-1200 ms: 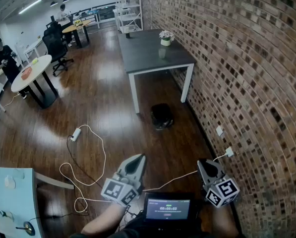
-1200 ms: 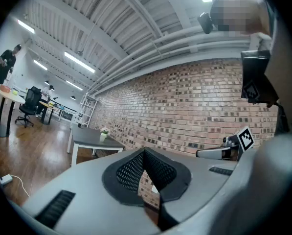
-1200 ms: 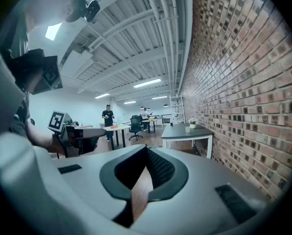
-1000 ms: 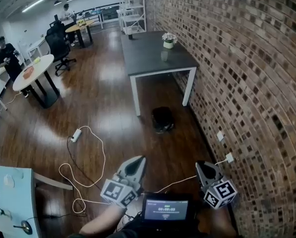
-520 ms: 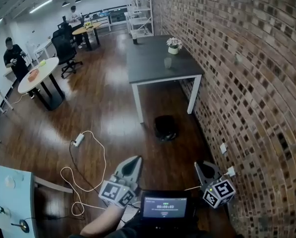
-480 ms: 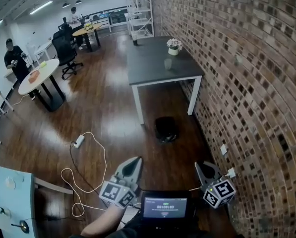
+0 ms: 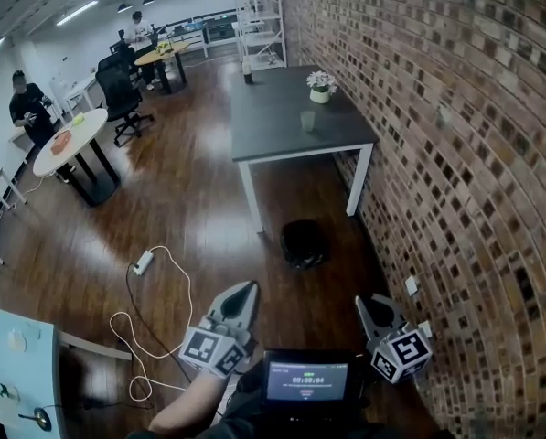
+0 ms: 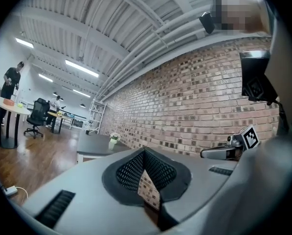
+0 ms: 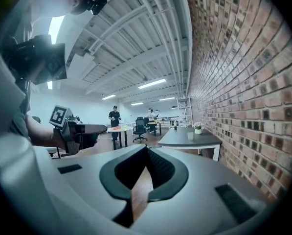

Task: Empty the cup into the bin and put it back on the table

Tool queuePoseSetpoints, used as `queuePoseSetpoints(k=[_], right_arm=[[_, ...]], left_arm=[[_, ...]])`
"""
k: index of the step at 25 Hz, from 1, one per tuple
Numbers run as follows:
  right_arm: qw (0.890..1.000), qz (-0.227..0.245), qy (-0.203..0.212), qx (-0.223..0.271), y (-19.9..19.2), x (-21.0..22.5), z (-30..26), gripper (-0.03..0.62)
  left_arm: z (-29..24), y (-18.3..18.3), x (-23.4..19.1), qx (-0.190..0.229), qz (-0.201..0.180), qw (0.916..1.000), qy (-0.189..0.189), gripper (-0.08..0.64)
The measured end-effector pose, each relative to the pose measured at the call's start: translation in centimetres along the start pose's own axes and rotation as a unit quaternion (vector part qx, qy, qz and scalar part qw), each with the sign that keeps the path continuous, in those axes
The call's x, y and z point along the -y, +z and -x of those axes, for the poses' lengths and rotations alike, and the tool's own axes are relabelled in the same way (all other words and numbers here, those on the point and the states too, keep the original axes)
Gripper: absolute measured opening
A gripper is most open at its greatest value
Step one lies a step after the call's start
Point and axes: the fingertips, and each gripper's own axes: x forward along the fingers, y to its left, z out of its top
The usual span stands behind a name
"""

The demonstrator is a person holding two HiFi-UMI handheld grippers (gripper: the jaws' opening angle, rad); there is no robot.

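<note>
Left gripper (image 7: 247,286) and right gripper (image 7: 362,301) pressed together, empty, well apart from the cup (image 7: 308,121) on the tabletop (image 7: 271,122); approach step, calls next for nearing and spreading one.

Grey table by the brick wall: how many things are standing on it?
3: a cup near the front edge, a flower pot just behind it, and a small dark item at the far left corner. Nothing looks hidden.
</note>
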Motion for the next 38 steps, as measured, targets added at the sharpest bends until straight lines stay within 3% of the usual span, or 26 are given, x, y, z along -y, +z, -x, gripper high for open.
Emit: queuePoseSetpoints(k=[10,26,31,38], right_arm=[[1.000,-0.009,-0.020,-0.010,0.8,5.1,-6.9,0.002],[0.998,-0.006,-0.057,0.009,4.3,11.3,-21.7,0.002],[0.999,0.002,-0.055,0.002,5.3,13.0,-24.7,0.000],[0.999,0.003,-0.045,0.005,6.7,17.1,-28.6,0.002]], left_arm=[[-8.0,-1.8,-5.6,-0.019,0.013,0.9996,-0.016,-0.006],[-19.7,-0.5,-17.7,-0.026,0.016,0.9975,-0.065,-0.006],[-22.5,-1.1,-19.5,-0.031,0.027,0.9970,-0.066,-0.006],[-27.9,-2.1,-20.3,-0.045,0.012,0.9938,-0.100,-0.006]])
